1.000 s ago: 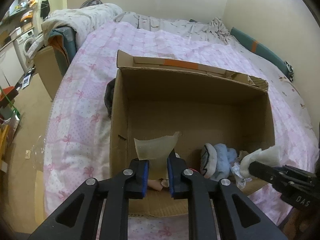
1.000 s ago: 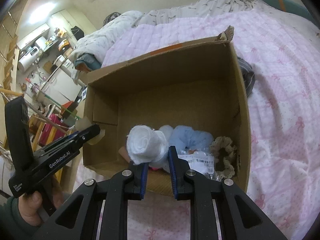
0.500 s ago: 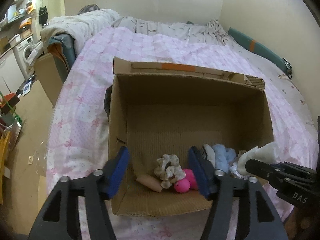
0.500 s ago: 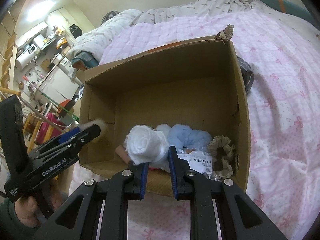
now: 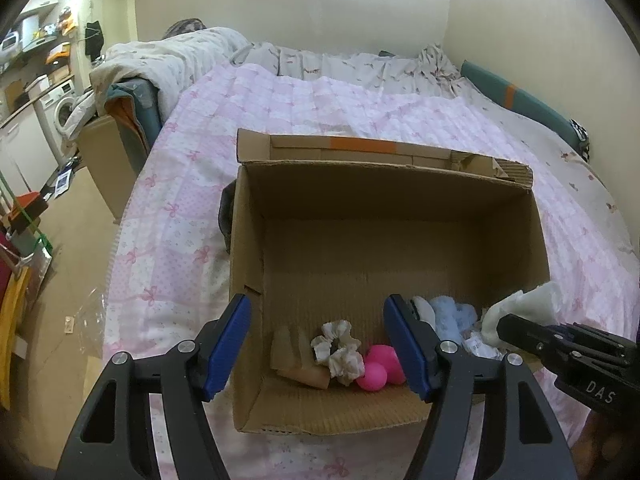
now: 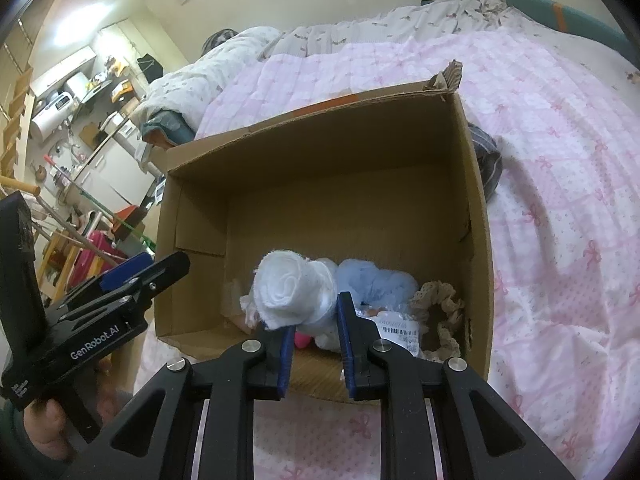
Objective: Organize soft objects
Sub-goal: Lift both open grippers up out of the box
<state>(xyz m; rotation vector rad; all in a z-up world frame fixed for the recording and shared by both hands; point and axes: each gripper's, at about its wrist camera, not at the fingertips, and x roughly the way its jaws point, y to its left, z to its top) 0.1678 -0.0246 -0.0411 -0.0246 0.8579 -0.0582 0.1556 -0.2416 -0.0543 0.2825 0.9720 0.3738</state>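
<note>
The cardboard box [image 5: 384, 240] is plain brown, with an orange tape strip [image 5: 362, 145] on its far flap. The bed cover [image 5: 192, 216] is pink and white patchwork with small pink bows. In the box, lower centre of the frame, lie a bright pink ball [image 5: 372, 376], a cream scrunchie [image 5: 338, 350] and a light blue soft toy [image 6: 372, 284]. The rolled cloth [image 6: 292, 292] is white. Both black tools have blue pads [image 5: 224, 346].

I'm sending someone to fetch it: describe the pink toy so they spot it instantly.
On the pink quilted bed stands an open brown cardboard box. At its near wall, right of a cream fabric scrunchie, lies the smooth, rounded hot-pink toy, the only bright, glossy thing there.
</note>
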